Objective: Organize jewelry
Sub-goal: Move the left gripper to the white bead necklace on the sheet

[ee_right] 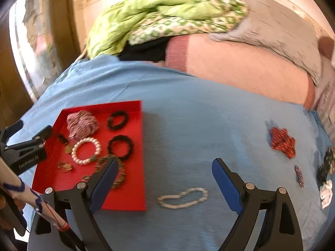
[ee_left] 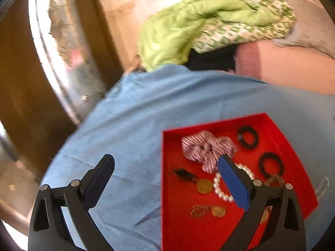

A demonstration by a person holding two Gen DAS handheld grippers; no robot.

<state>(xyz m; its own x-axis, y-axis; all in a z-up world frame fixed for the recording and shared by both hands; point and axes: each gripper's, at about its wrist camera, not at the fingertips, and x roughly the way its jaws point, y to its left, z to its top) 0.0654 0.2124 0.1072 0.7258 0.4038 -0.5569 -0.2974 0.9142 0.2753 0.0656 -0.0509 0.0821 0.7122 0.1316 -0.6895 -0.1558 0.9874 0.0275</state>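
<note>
A red tray [ee_left: 184, 230] lies on a blue cloth [ee_left: 129, 125]. It holds a striped scrunchie [ee_left: 206, 148], two black hair ties [ee_left: 248, 137], a pearl bracelet [ee_left: 219, 190] and gold earrings [ee_left: 204, 186]. My left gripper [ee_left: 165, 161] is open and empty over the tray's left edge, its right finger above the pearls. In the right wrist view the tray [ee_right: 129, 196] sits at the left. My right gripper [ee_right: 165, 163] is open and empty above a pearl string [ee_right: 182, 197] lying on the blue cloth [ee_right: 199, 125]. The left gripper [ee_right: 33, 128] shows at the tray's left side.
A red scrunchie [ee_right: 282, 142], a small striped clip [ee_right: 299, 176] and dark and white pieces [ee_right: 326, 167] lie on the cloth at the right. A green quilt [ee_right: 146, 10] and a grey blanket [ee_right: 282, 21] are piled behind. A patterned sleeve [ee_right: 25, 192] is at lower left.
</note>
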